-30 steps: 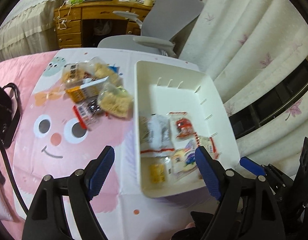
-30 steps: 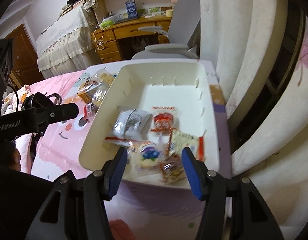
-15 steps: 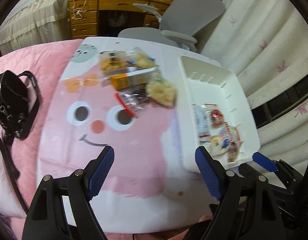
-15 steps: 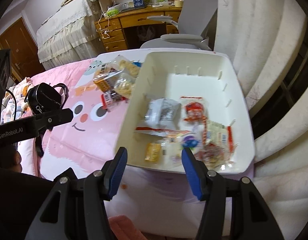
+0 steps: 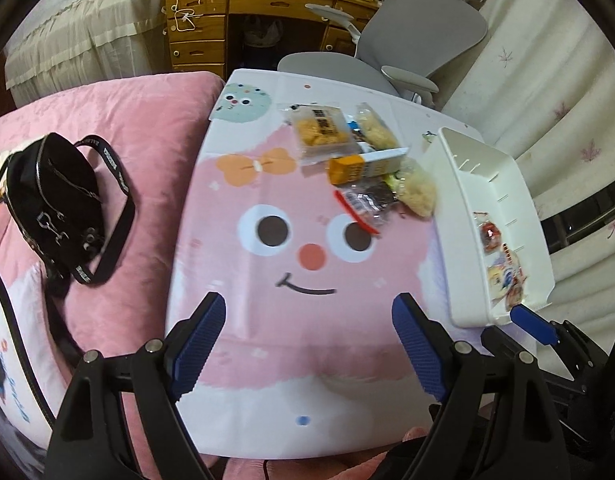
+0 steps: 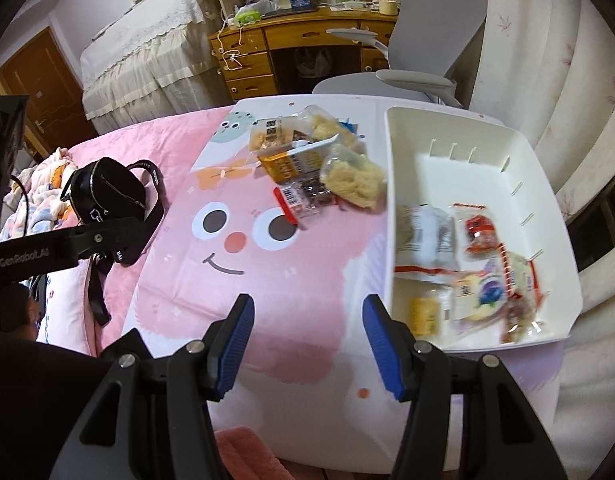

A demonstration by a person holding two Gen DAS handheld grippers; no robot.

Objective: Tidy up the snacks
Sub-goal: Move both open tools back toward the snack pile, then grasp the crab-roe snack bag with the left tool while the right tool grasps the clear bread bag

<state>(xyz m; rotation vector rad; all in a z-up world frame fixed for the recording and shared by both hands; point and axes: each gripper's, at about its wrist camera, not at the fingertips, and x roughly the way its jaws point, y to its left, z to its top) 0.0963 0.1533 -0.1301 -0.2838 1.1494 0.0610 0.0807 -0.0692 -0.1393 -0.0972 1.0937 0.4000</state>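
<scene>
A pile of loose snack packets point(image 5: 359, 160) point(image 6: 311, 164) lies at the far side of the pink cartoon-face mat point(image 5: 307, 300), beside a white bin point(image 5: 447, 220) point(image 6: 459, 176). Several packets point(image 6: 467, 272) lie in the bin's near end. My left gripper point(image 5: 309, 304) hovers over the mat's near middle, its jaws opening with nothing between them. Over the mat, just left of the bin's near corner, my right gripper point(image 6: 307, 304) is open and empty. One of its blue fingertips point(image 5: 533, 322) shows by the bin in the left wrist view.
A black bag with a strap point(image 5: 55, 200) point(image 6: 103, 192) lies on the pink bedding to the left. A grey office chair point(image 5: 419, 40) and a wooden desk point(image 5: 247, 8) stand behind the mat. Pale curtains point(image 5: 547, 80) hang on the right.
Both grippers have swung left, away from the bin and over the mat's middle. The bin has slid to the right edge of both views. Nothing was picked up.
</scene>
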